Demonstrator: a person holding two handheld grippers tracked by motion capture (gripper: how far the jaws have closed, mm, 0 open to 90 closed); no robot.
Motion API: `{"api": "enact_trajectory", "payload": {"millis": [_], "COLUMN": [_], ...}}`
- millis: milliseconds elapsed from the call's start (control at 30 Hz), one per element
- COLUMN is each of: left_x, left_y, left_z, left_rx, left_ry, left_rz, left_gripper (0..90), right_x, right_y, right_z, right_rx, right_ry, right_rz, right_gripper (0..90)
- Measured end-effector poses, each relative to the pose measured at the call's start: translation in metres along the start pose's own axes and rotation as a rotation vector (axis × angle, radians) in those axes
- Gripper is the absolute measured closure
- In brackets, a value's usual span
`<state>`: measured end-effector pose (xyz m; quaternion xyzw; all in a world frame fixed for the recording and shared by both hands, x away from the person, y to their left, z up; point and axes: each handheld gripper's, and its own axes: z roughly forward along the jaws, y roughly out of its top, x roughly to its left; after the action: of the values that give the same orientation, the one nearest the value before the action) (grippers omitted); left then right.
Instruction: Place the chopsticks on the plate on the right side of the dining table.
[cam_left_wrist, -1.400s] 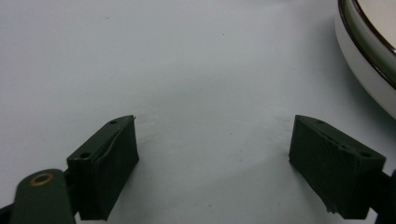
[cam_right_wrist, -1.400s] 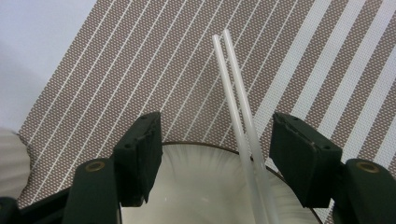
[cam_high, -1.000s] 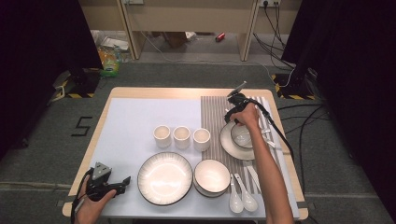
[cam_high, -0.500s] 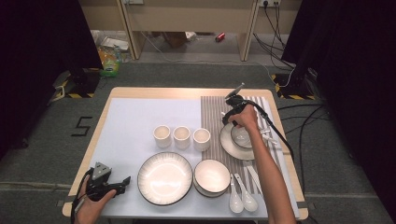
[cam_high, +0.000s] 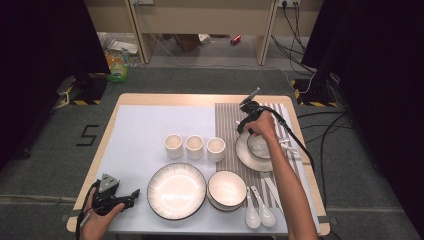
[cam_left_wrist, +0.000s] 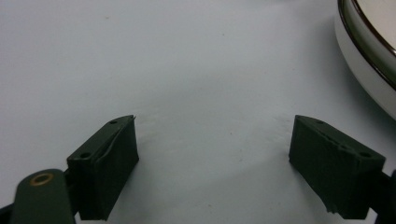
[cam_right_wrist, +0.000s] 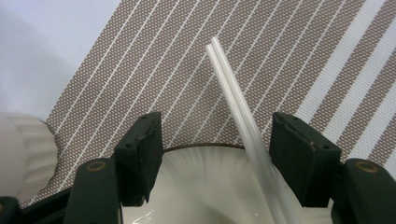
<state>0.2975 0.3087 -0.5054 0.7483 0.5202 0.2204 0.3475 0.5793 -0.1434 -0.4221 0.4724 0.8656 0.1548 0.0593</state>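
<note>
My right gripper (cam_high: 242, 127) hangs over the far edge of a white saucer (cam_high: 244, 157) that carries a small bowl (cam_high: 258, 146), on the striped placemat (cam_high: 226, 120). In the right gripper view the right gripper (cam_right_wrist: 217, 135) is open. A pair of white chopsticks (cam_right_wrist: 236, 100) lies across the saucer rim (cam_right_wrist: 205, 147) between the jaws, closer to the right-hand jaw, and no pad presses on it. My left gripper (cam_high: 133, 193) rests open on the table's near left corner. In its own view the left gripper (cam_left_wrist: 215, 140) has only bare white table between its jaws.
A large plate (cam_high: 176, 190) (cam_left_wrist: 366, 60) lies just right of the left gripper, with a stacked bowl (cam_high: 227, 189) and two white spoons (cam_high: 258, 214) beyond it. Three cups (cam_high: 194, 146) stand in a row mid-table, the rightmost cup (cam_right_wrist: 18, 140) close to the right gripper.
</note>
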Motion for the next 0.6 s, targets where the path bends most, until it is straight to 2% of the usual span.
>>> {"api": "enact_trajectory", "payload": {"millis": [133,400,600], "left_x": [0.0001,0.0001,0.0000], "left_y": [0.0000,0.0001,0.0001], "left_z": [-0.0002,-0.0002,-0.0001], "left_rx": [0.001,0.002,0.001], "left_ry": [-0.002,-0.002,-0.002], "left_rz": [-0.002,-0.001,-0.002], "left_gripper": [14.8,14.8,14.8], "right_x": [0.0020,0.0076,0.0096], "right_y": [0.0015,0.0001,-0.0003], "right_z": [0.0016,0.0013,0.0007], "right_rx": [0.008,0.036,0.040], "right_ry": [-0.005,0.014,0.022], "right_rz": [-0.021,-0.050,-0.055], "right_gripper": [35.3,35.5,36.1]}}
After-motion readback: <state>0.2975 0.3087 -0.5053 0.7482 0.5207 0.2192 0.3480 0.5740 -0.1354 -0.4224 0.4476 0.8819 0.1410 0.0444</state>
